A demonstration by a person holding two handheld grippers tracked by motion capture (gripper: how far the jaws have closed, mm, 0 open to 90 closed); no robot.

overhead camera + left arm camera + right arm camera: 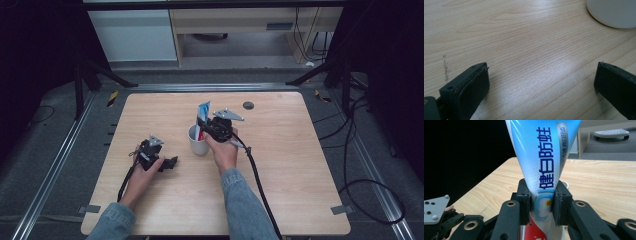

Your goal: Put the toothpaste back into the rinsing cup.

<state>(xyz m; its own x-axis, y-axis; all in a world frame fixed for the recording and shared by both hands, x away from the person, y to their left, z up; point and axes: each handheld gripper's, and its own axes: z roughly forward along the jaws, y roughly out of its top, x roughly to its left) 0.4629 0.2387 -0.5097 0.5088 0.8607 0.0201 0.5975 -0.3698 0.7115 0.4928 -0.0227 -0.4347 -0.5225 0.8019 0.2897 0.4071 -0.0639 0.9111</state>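
A wooden table (300, 175) seen from above, with a person's two forearms entering from the bottom edge. The right claw (541, 202) is closed on a blue-and-white toothpaste tube (544, 157), its two black jaws pressing the tube's lower part from either side. The tube stands roughly upright with its flat crimped end uppermost and its red lower end inside a white cup (198, 141); in the right claw's own view the cup's rim (565, 184) shows just behind the tube. The cup stands near the middle of the table, and the right hand (224, 150) holds its claw just beside and above it. The left claw (172, 162) lies low over the table to the left of the cup, apart from it, held in the left hand (142, 167). Its jaws stand wide apart with bare wood between them, and the cup's rounded white wall (614, 12) appears at the upper right of its view. A small dark round disc (248, 105) is set in the tabletop beyond the cup.
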